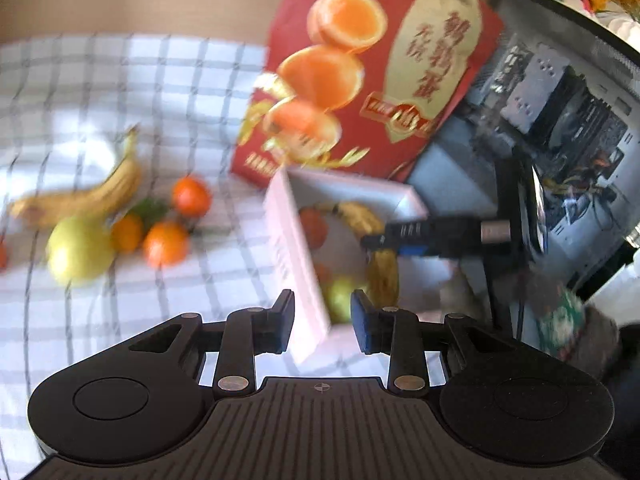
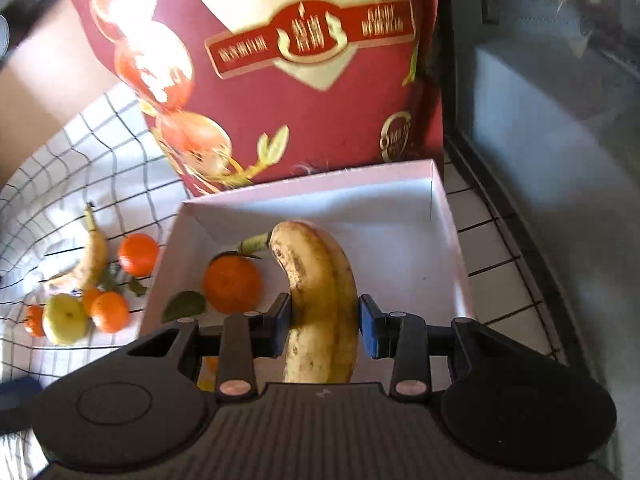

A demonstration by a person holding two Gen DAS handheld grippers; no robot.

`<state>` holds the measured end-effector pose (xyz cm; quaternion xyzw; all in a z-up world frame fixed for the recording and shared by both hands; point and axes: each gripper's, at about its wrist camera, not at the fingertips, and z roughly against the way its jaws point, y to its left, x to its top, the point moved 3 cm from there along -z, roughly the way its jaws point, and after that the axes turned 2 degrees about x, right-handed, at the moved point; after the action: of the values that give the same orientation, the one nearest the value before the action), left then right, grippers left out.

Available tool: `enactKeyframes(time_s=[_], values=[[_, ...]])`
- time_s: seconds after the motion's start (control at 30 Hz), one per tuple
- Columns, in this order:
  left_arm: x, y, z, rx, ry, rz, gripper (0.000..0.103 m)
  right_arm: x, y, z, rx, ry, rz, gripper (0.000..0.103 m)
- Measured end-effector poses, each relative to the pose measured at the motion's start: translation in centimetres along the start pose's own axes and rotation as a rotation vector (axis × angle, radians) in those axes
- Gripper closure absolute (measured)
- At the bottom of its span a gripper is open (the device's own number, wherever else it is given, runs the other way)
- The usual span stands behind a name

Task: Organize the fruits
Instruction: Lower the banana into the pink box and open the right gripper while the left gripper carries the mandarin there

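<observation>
Right wrist view: the right hand-held gripper (image 2: 325, 322) pinches a spotted yellow banana (image 2: 320, 300) over the shallow white cardboard box (image 2: 448, 232), beside a round orange tangerine (image 2: 232, 280) already inside. Left wrist view: the left hand-held gripper (image 1: 322, 320) is spread around the box's near wall, gripping nothing. More fruit lies on the checked worktop (image 1: 100, 80). Released tilted, the banana could likely roll onto the tangerine or catch the rim.

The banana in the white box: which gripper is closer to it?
Right. The right gripper has the banana between its fingers; the left gripper straddles the white box wall, short of it.
</observation>
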<state>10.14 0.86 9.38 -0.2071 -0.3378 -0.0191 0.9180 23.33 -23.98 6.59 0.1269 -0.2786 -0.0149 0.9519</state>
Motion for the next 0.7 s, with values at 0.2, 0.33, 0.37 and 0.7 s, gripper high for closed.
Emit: enactKeyframes(time_s=[0.2,0.33,0.37,0.7], values=[[-3.6,2.8,1.3,0.033,0.039,0.095,0.069,-0.9,1.3,-1.5,0.082,0.040,-0.021,0.068],[-4.4,4.2,2.0,0.040,0.037,0.128,0.069,-1.1,2.6,-1.6,0.084,0.042,0.015,0.064],[-4.6,4.5,2.4,0.039,0.037,0.129,0.069,-1.1,2.7,-1.5,0.080,0.043,0.017,0.060],[-5.3,8.1,3.4,0.166,-0.030,0.165,0.069,-1.6,3.2,4.9,0.039,-0.083,0.033,0.053]])
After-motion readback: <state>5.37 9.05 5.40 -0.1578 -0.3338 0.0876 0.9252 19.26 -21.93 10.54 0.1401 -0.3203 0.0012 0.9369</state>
